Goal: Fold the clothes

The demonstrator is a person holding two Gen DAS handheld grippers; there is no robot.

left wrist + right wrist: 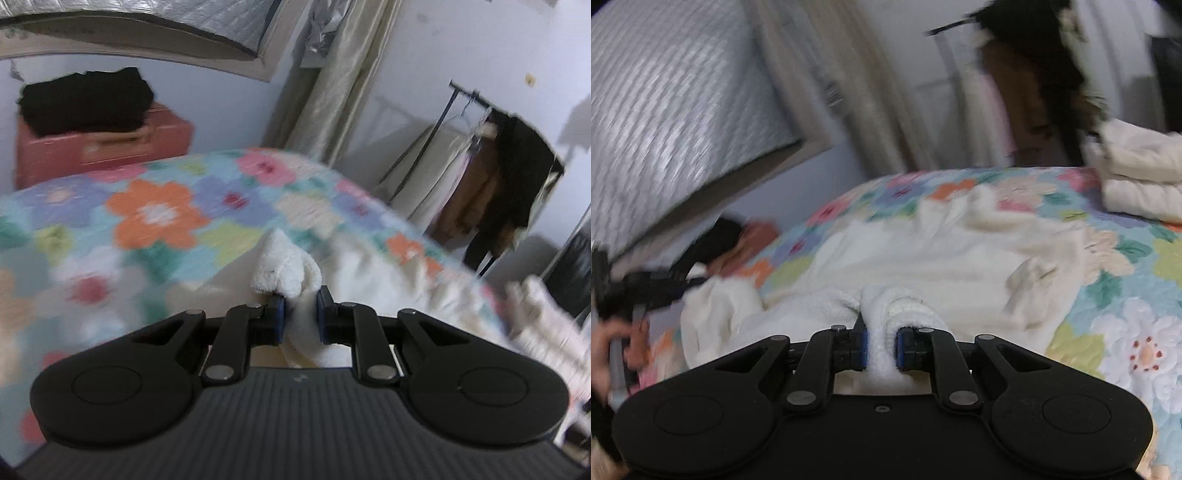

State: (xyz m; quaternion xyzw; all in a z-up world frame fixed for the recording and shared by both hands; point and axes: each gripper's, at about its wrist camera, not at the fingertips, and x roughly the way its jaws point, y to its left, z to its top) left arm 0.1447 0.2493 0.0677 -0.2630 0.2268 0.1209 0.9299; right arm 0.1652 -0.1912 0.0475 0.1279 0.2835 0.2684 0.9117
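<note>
Holding the fluffy white garment (923, 258) tight in both grippers, left gripper (301, 312) and right gripper (880, 347), we lift it to fold on the flowery bed (1126, 295).

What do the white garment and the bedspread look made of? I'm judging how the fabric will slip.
Garment: seemingly fluffy fleece or terry, matte, nubby pile bunching between the right gripper fingers. Bedspread: apparently quilted printed cloth, with stitched, puffed flower outlines. Blur leaves both uncertain.

Pale walls (461, 44), beige curtain (332, 92), clothes rack (476, 99), pink chest (92, 147).
</note>
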